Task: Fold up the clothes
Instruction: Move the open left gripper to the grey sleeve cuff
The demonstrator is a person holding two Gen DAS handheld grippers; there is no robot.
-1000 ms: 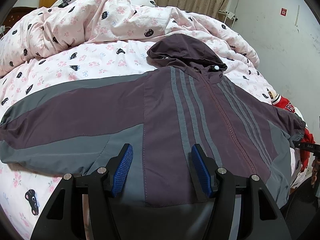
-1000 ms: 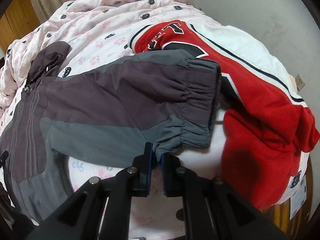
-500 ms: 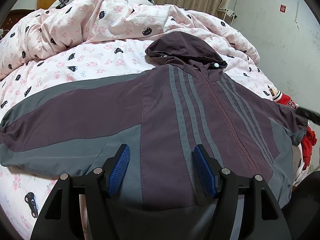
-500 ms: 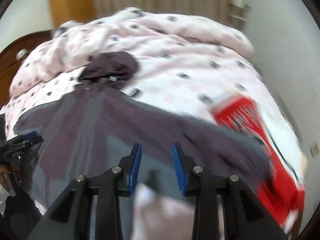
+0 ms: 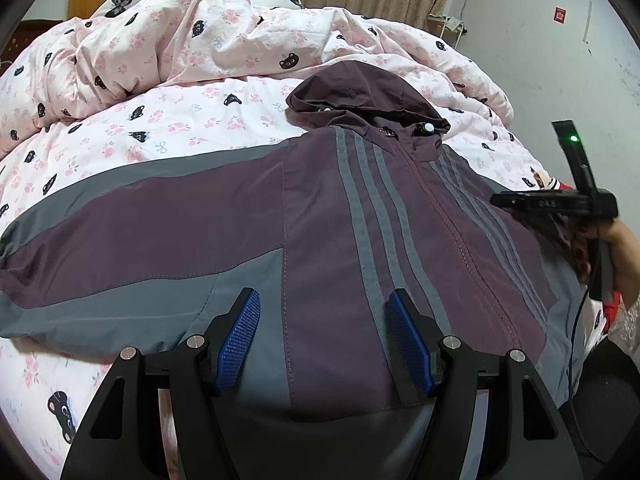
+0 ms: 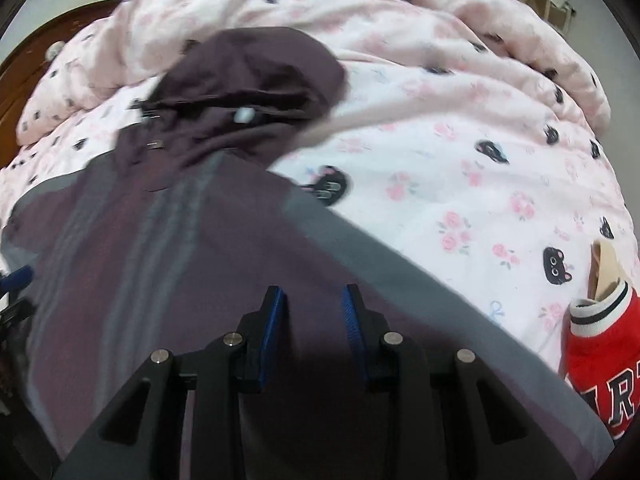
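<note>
The hooded jacket point(image 5: 320, 220) lay chest-up across the bed point(image 5: 180, 128), sleeves outstretched sideways, its hem under the spread, empty left claw point(image 5: 324, 332), while the right claw point(image 6: 313, 332) was closing on nothing above its right side

Bed point(image 5: 168, 136): sheet bare between jacket point(image 5: 320, 220) and heaped duvet point(image 5: 208, 32) at the head end. Red garment point(image 6: 600, 360) blocks the right edge. Right gripper point(image 6: 313, 300), jaws closing on nothing, occupies space above the jacket's right side.

Both wrist views look steeply down, close over the bed point(image 5: 168, 128); both share the spread jacket point(image 5: 320, 220) and its hood point(image 6: 248, 68)
</note>
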